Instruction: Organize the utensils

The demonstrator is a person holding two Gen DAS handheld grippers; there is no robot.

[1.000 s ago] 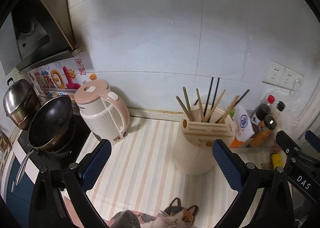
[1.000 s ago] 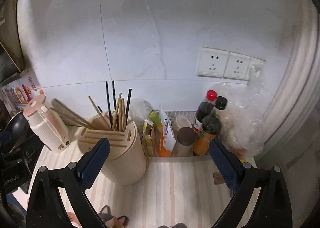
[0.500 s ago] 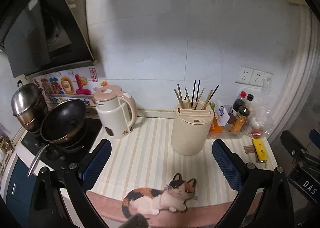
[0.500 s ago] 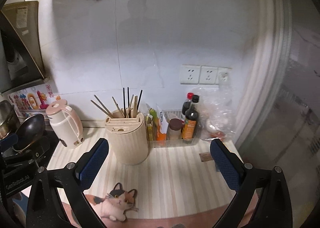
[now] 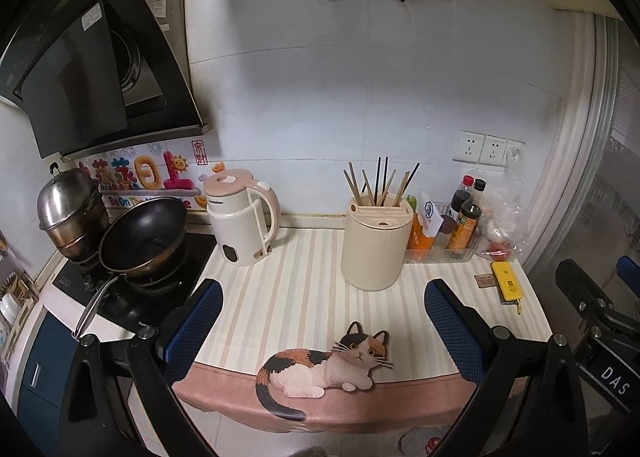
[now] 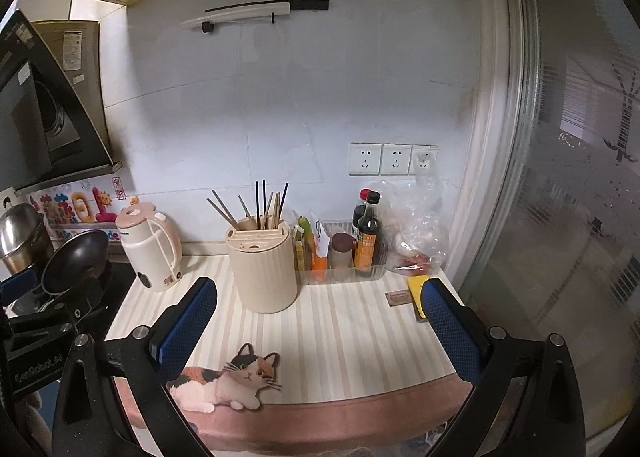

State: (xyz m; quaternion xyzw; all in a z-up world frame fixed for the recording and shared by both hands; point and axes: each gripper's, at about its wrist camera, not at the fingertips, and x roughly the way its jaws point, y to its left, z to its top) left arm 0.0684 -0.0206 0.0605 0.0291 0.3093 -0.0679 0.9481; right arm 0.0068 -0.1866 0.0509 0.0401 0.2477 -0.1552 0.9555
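Observation:
A cream ribbed utensil holder [image 5: 376, 247] [image 6: 264, 265] stands toward the back of the striped counter mat [image 5: 304, 297] [image 6: 352, 333]. Several wooden and black chopsticks [image 5: 380, 183] [image 6: 262, 205] stick up out of it. My left gripper [image 5: 320, 327] is open and held back over the mat's front edge, with nothing between its blue pads. My right gripper [image 6: 320, 325] is open too, equally far back from the holder and empty. The body of the right gripper [image 5: 596, 321] shows at the right edge of the left wrist view.
A pink-and-white kettle [image 5: 242, 219] [image 6: 150, 247] stands left of the holder. A black pan [image 5: 142, 237] and steel pot [image 5: 70, 209] sit on the hob. A clear tray with sauce bottles [image 5: 466, 221] [image 6: 366, 235], a plastic bag [image 6: 412, 233] and a yellow object [image 5: 506, 281] lie at right.
Both grippers have pulled well back and up from the holder. It now looks small and far, and the mat's cat-printed front edge, the hood and the wall rail have come into view.

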